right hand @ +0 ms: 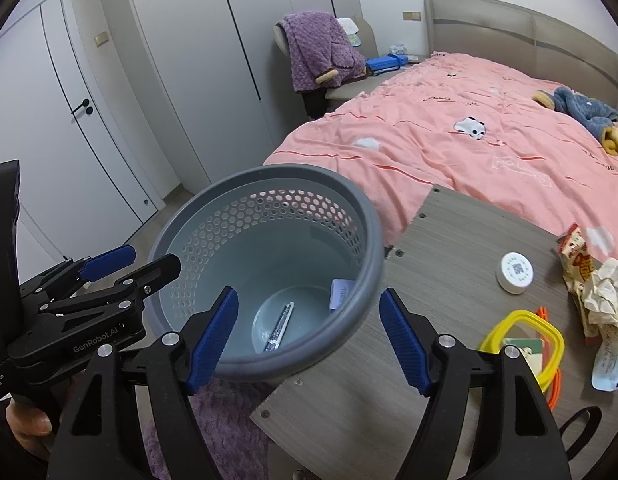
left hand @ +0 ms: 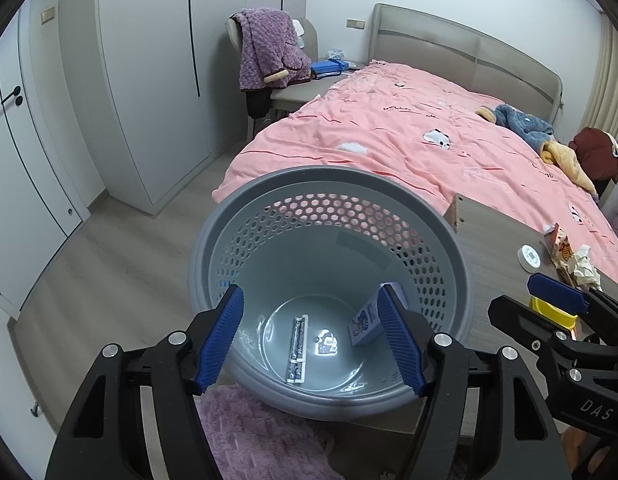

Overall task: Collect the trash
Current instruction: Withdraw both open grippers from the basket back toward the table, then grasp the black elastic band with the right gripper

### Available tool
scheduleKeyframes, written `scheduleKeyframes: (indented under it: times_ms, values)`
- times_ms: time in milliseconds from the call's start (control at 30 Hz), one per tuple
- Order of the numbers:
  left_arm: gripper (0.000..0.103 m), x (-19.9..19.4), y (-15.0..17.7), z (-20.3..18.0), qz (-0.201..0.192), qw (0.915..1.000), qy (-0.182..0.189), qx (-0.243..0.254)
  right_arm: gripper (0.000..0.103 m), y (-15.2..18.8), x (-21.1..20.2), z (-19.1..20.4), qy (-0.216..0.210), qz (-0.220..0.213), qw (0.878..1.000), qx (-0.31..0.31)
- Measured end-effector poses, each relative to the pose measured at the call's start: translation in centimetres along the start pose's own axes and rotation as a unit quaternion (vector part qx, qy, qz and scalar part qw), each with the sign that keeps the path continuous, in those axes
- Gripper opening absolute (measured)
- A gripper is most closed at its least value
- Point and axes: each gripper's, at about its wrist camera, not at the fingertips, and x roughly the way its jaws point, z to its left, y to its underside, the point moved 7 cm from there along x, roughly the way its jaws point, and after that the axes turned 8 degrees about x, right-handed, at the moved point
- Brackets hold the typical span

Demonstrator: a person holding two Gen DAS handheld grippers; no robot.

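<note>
Both grippers, left (left hand: pixel 311 340) and right (right hand: pixel 309 340), gape empty over the grey bin (right hand: pixel 365 216); wrappers (right hand: pixel 589 280) litter the table (right hand: pixel 449 232) beside

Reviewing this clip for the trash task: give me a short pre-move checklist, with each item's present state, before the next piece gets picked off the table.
1. Left gripper empty, jaws open: ok.
2. Right gripper empty, jaws open: ok.
3. Grey bin upright, mouth unobstructed: ok.
4. Earlier trash inside the bin: ok, a foil strip and a small box lie at the bottom.
5. Trash left on the table: not ok, crumpled paper and a snack wrapper remain.
6. Whether the white round puck counts as trash: cannot tell.
</note>
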Motion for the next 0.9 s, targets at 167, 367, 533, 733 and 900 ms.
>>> scheduleKeyframes:
  times_ms: [167,367,533,733,900]
  values:
    - [0.068,-0.5,0.3,-2.2,-0.002,0.9997,0.015,0.018,0.075,1.0,-1.6,-1.7,0.013,-0.007,1.000,0.012]
    - [0.068,-0.8,0.7,-5.4,0.001,0.9986,0.040,0.036,0.076,2.6,-3.8,-4.8,0.037,-0.014,0.999,0.034]
    - [0.069,-1.0,0.9,-8.4,0.003,0.9968,0.057,0.056,0.077,3.7,-6.0,-7.8,0.062,-0.027,0.996,0.053]
    - [0.069,-1.0,1.3,-12.3,0.006,0.9935,0.084,0.077,0.079,5.3,-8.8,-12.0,0.100,-0.038,0.991,0.082]
    - [0.069,-0.6,1.8,-15.4,0.015,0.9896,0.105,0.097,0.080,7.2,-10.5,-15.8,0.137,-0.036,0.983,0.115]
